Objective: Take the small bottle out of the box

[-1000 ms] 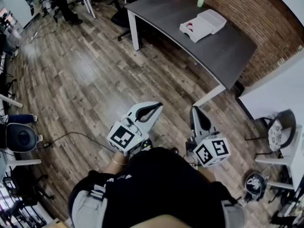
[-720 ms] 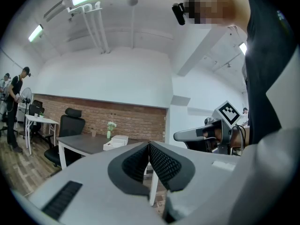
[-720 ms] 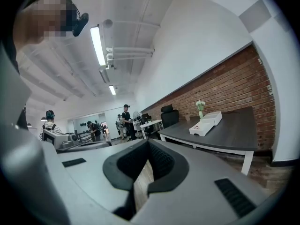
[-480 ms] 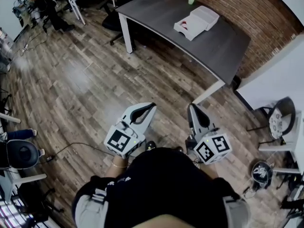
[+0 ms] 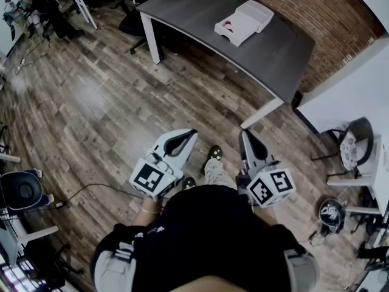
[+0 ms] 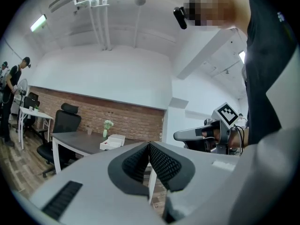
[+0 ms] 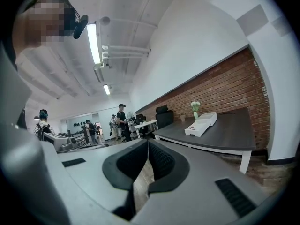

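Dark grey table stands well ahead of both pairs of jaws, against a brick wall. The white box lies on the table with its two halves side by side, far beyond the jaw tips and touched by neither gripper. A red item shows in the nearer half; whether it is the small bottle cannot be told at this range. A vase with flowers stands just beyond the box.

Left gripper: jaws clenched, ribbed pads meeting at the tips, nothing between them.

Right gripper: jaws clenched, pads together at the tips, nothing between them.

Both grippers point roughly level towards the table, side by side above the wooden floor.
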Demonstrator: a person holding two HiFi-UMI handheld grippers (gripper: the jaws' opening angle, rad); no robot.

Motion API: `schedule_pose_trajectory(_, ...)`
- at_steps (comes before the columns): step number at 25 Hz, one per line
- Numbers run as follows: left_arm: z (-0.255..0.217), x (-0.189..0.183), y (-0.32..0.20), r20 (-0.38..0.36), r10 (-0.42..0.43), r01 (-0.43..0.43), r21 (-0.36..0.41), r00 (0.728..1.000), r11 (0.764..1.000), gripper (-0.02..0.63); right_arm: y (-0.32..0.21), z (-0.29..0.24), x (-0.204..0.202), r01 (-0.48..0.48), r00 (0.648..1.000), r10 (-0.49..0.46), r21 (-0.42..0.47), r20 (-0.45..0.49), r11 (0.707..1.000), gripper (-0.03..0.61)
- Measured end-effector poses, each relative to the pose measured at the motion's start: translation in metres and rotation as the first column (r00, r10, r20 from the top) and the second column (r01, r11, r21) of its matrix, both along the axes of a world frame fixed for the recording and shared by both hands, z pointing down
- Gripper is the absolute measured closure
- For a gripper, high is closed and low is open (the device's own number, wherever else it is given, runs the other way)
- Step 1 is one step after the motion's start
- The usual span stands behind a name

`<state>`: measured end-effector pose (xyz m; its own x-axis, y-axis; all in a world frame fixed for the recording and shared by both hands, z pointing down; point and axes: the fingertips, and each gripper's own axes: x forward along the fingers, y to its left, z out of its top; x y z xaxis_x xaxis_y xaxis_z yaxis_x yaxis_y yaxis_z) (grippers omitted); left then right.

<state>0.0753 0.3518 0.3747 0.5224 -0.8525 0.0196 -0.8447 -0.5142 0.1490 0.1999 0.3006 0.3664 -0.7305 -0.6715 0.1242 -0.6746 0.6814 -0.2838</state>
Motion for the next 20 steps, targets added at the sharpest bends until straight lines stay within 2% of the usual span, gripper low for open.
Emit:
schedule_pose_trajectory(9, 0.003, -0.046, -0.047, 0.040, -0.111, 0.112, -0.017, 0.993, 0.994, 0.611, -0.071, 0.009, -0.045, 0.083, 0.996, -0.083, 0.000, 0.025, 0.997, 0.561)
schedule_pose_trajectory(20, -0.005, -0.082, -0.140, 0.056, -0.201, 0.203, -0.022, 0.978, 0.979, 0.612, -0.177, 0.016, -0.083, 0.160, 0.986, -0.159, -0.028, 0.041, 0.987, 0.555)
